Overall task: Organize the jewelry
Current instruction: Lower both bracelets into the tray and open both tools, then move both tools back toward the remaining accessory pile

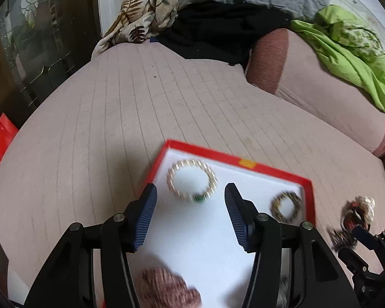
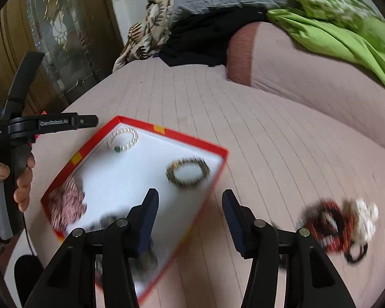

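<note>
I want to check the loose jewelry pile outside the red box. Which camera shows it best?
The right wrist view: the jewelry pile lies whole on the bed cover, right of the red box, though blurred. The left wrist view shows it only small at the right edge, partly behind the right gripper.

Left wrist view close above red tray (image 1: 243, 164), angled down across bed (image 1: 115, 118), right wrist view from tray's right edge, both sharing tray (image 2: 192, 140) and bracelets.

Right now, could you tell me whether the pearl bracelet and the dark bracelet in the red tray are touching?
Apart. The right wrist view shows bare white tray floor between the pearl bracelet and the dark bracelet.
</note>
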